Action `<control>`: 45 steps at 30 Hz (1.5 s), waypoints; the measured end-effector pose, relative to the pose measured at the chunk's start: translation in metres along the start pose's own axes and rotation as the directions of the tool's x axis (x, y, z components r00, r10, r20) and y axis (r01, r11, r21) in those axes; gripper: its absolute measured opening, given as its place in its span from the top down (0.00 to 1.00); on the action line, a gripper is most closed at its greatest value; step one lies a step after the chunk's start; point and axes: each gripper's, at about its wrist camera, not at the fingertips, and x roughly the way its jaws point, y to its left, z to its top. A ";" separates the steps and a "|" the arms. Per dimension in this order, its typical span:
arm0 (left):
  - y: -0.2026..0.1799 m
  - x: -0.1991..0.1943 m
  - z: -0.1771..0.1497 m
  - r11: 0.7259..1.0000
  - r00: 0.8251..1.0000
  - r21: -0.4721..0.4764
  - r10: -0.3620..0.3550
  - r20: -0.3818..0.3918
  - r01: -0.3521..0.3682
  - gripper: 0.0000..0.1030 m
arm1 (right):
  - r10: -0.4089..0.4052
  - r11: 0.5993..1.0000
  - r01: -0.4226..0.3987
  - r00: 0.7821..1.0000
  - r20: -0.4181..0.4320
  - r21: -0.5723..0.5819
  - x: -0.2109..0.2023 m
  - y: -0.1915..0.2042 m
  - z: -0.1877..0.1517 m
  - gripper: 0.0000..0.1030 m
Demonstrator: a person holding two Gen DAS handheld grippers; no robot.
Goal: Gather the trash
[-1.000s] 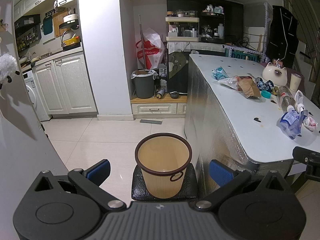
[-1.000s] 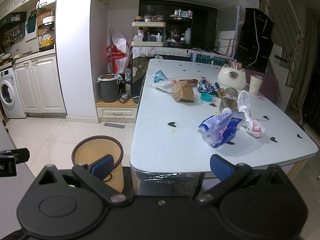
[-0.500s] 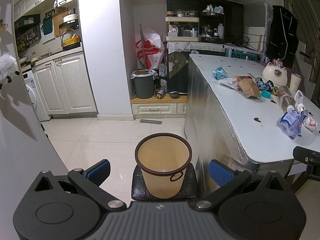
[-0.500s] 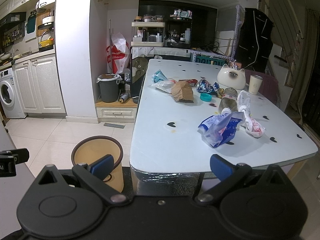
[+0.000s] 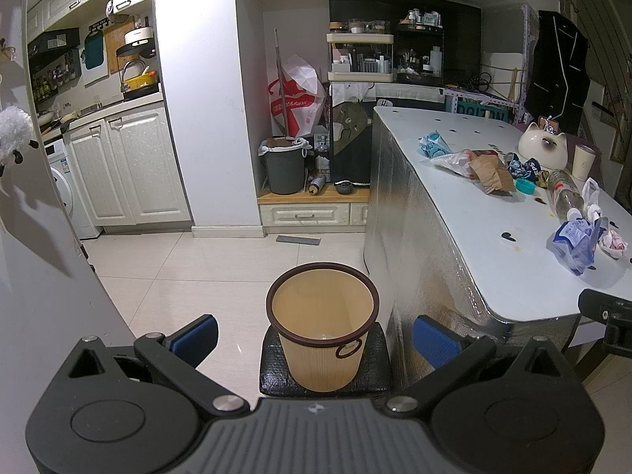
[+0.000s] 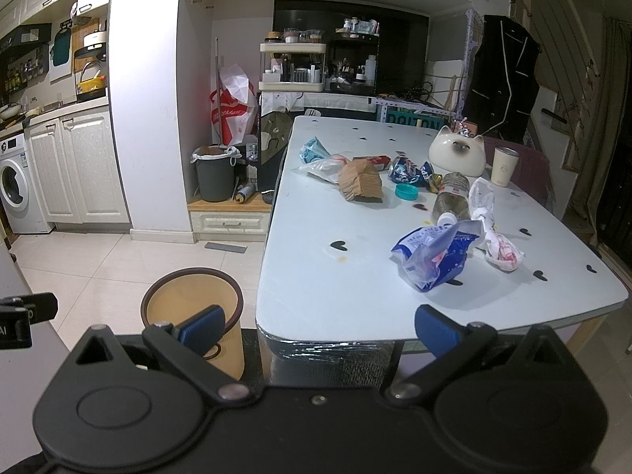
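Nothing is yet being collected: the bin (image 5: 322, 328), beside the table (image 6: 355, 272), is sitting empty. The blue wrapper (image 6: 432, 254), bottle (image 6: 450, 197) and paper bag (image 6: 361, 185) are lying on the table. Both the left tongs (image 5: 316, 337) and right tongs (image 6: 318, 330) are being held wide open, gripping nothing.

L wrist cam: low, by table (image 5: 454, 213) corner, faces kitchen, bin (image 5: 322, 330) close & centred; R wrist cam: beside it, further right, looks along tabletop (image 6: 355, 260), bin (image 6: 189, 308) lower left; both share bin, table, back shelves.
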 end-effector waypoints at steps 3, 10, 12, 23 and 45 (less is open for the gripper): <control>0.000 0.000 0.000 1.000 1.000 0.000 0.000 -0.001 0.000 0.00 | 0.000 1.000 0.000 1.000 0.000 0.000 0.000 0.000 0.000 0.00; 0.000 0.000 0.000 1.000 1.000 0.000 0.000 -0.001 0.000 0.00 | 0.001 1.000 -0.001 1.000 0.000 0.000 0.000 0.000 0.000 0.00; 0.000 0.000 0.000 1.000 1.000 0.000 0.000 0.000 0.000 0.00 | 0.000 1.000 0.000 1.000 0.000 0.000 0.000 0.000 0.000 0.00; 0.000 0.000 0.000 1.000 1.000 0.000 0.000 -0.001 0.000 0.00 | 0.001 1.000 -0.001 1.000 -0.001 0.000 0.000 0.000 0.000 0.00; -0.007 -0.002 0.001 1.000 0.999 0.007 -0.023 0.033 0.023 0.00 | -0.023 1.000 0.023 0.999 0.046 0.012 -0.007 -0.007 0.002 0.00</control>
